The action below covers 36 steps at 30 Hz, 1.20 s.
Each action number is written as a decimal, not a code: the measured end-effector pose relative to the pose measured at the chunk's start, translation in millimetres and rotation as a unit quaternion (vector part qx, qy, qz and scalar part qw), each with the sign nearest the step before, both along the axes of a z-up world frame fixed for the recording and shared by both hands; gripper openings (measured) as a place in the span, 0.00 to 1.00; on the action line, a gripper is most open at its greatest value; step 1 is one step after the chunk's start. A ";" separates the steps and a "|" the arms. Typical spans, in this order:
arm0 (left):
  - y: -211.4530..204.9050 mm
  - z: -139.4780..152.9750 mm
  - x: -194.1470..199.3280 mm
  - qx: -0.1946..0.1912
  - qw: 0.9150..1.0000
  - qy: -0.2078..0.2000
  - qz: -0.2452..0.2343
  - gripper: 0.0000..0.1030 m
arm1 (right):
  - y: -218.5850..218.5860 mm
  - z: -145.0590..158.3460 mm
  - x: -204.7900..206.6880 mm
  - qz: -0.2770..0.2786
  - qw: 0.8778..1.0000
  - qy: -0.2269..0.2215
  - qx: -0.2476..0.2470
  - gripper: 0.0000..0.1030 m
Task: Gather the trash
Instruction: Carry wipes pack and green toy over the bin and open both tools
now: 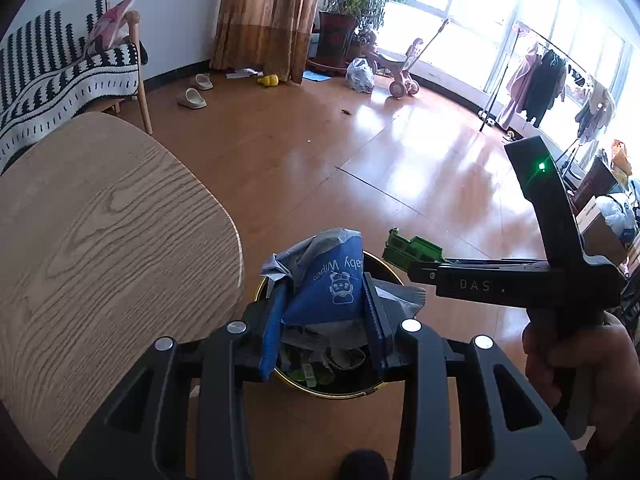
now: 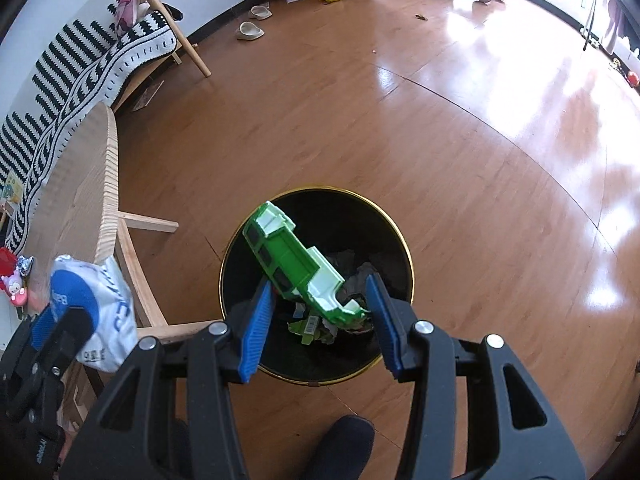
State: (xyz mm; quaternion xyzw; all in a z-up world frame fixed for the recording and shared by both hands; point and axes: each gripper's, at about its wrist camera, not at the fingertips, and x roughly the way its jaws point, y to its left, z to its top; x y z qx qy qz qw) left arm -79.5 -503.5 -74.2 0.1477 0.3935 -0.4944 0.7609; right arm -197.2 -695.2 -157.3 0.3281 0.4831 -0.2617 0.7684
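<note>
My left gripper (image 1: 326,312) is shut on a crumpled blue and white baby wipes packet (image 1: 328,276), held above the black gold-rimmed trash bin (image 1: 332,390). The packet also shows at the lower left of the right wrist view (image 2: 94,312). My right gripper (image 2: 320,312) is open right over the bin (image 2: 384,224). A green toy truck (image 2: 294,262) lies tilted between its fingers, touching neither pad, above trash inside the bin. In the left wrist view the truck (image 1: 412,250) peeks out at the right gripper's tip.
A light wooden table (image 1: 100,240) stands just left of the bin. A bench with a black-and-white blanket (image 2: 80,68) runs along the wall. Slippers (image 1: 194,98), a yellow toy, a plastic bag and a pink tricycle (image 1: 400,70) sit far off. Small toys (image 2: 16,284) lie at left.
</note>
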 end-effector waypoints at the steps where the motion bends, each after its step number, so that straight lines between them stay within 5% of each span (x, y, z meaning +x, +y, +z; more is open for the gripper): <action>1: -0.5 -1.0 -1.4 0.000 1.000 0.001 0.000 0.34 | -0.2 0.3 -0.2 0.001 1.000 -0.001 0.000 0.46; 5: 0.2 -3.7 2.0 0.001 1.000 0.002 -0.001 0.34 | 2.3 3.4 1.3 0.004 1.000 -0.011 -0.001 0.46; 7: -1.3 -4.3 3.0 0.002 1.000 0.005 -0.001 0.34 | 2.3 4.9 -0.1 0.003 1.000 -0.017 -0.002 0.59; 19: -19.3 -16.5 -5.1 0.012 1.000 0.021 -0.018 0.36 | -10.0 17.2 -18.4 -0.042 0.998 -0.038 -0.024 0.64; 22: -28.1 -18.9 -5.9 0.007 0.999 0.018 -0.026 0.50 | -14.6 22.1 -24.1 -0.058 0.997 -0.046 -0.031 0.68; 24: -31.5 -19.2 -5.1 0.000 0.999 0.020 -0.026 0.71 | -15.5 25.1 -27.1 -0.066 0.996 -0.051 -0.037 0.68; 31: -30.8 -17.3 3.8 -0.009 0.999 0.034 -0.009 0.72 | -11.6 32.6 -26.4 -0.061 0.995 -0.058 -0.044 0.69; 36: -13.6 -5.3 8.6 -0.009 1.000 0.021 0.002 0.83 | -4.8 37.0 -16.6 -0.048 0.996 -0.056 -0.047 0.70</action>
